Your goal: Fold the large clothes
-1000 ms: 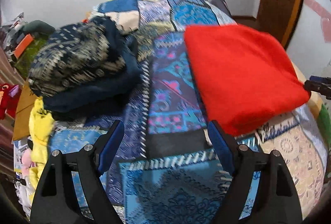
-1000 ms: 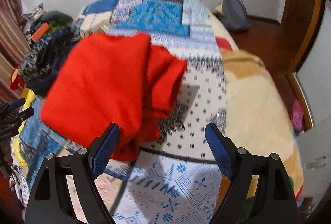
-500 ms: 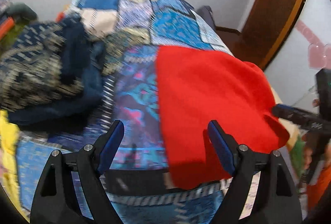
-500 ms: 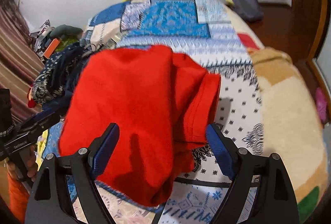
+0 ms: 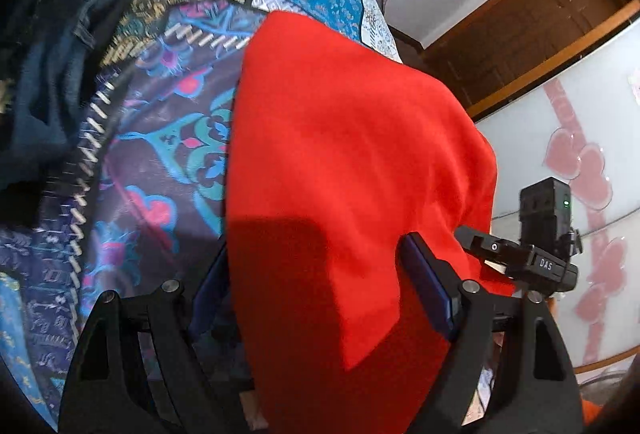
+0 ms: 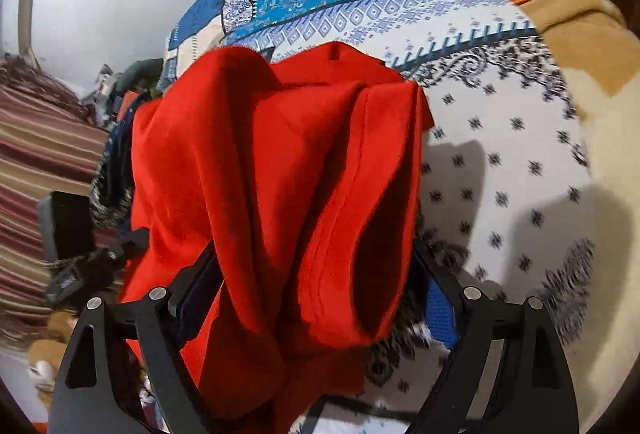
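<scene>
A folded red garment (image 5: 344,169) lies on the patchwork bedspread (image 5: 160,161). In the left wrist view my left gripper (image 5: 316,282) is open, its blue fingers either side of the garment's near edge, the cloth between them. The right gripper's body (image 5: 536,258) shows at the garment's right edge. In the right wrist view the red garment (image 6: 280,193) shows bunched folds, and my right gripper (image 6: 320,298) is open with the cloth between its fingers. The left gripper (image 6: 80,274) shows at the left edge there.
A pile of dark blue patterned clothes (image 5: 44,65) lies on the bed to the left of the red garment. A tan blanket (image 6: 584,33) covers the bed's right side. A wooden door (image 5: 532,21) and a wall with pink heart stickers (image 5: 580,169) stand to the right.
Both grippers have moved forward onto the red garment, which now lies between each pair of open fingers. The garment's near edge looks lifted and more bunched.
</scene>
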Motion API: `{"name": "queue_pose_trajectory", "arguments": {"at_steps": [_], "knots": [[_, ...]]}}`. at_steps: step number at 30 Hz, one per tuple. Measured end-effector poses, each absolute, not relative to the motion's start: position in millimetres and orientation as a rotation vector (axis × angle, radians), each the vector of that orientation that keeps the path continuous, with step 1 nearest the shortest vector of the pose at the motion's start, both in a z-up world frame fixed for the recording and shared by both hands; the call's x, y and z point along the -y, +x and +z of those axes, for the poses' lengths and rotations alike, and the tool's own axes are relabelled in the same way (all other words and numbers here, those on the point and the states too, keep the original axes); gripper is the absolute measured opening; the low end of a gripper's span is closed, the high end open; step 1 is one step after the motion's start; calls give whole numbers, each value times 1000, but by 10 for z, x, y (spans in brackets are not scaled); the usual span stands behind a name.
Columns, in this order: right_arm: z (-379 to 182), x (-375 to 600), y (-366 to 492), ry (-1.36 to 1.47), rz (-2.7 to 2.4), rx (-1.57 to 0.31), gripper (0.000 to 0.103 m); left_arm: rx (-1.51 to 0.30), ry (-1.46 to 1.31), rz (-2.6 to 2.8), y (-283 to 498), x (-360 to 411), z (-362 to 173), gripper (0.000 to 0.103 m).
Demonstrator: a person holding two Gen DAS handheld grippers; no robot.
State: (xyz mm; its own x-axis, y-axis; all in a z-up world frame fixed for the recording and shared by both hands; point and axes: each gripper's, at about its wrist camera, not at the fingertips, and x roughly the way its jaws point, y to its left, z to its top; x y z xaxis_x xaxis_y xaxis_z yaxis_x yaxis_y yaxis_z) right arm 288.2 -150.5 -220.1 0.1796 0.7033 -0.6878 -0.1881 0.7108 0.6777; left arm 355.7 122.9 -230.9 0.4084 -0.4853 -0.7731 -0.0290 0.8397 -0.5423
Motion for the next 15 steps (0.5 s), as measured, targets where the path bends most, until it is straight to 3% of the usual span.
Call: {"name": "queue_pose_trajectory", "arguments": {"at_steps": [8,12,15], "knots": [[-2220,1438,3011,549,750,-1243,86,-1168,-701,-360,3679,-1290,-2513,83],[-2200,1441,2927,595,775,-1255,69,-1163,-732,-379,3605,-1298,-2519,77],[-2116,1460,2860,597,782,-1236,48,-1142,-735,-387,3517,-1316,-2478,66]]}}
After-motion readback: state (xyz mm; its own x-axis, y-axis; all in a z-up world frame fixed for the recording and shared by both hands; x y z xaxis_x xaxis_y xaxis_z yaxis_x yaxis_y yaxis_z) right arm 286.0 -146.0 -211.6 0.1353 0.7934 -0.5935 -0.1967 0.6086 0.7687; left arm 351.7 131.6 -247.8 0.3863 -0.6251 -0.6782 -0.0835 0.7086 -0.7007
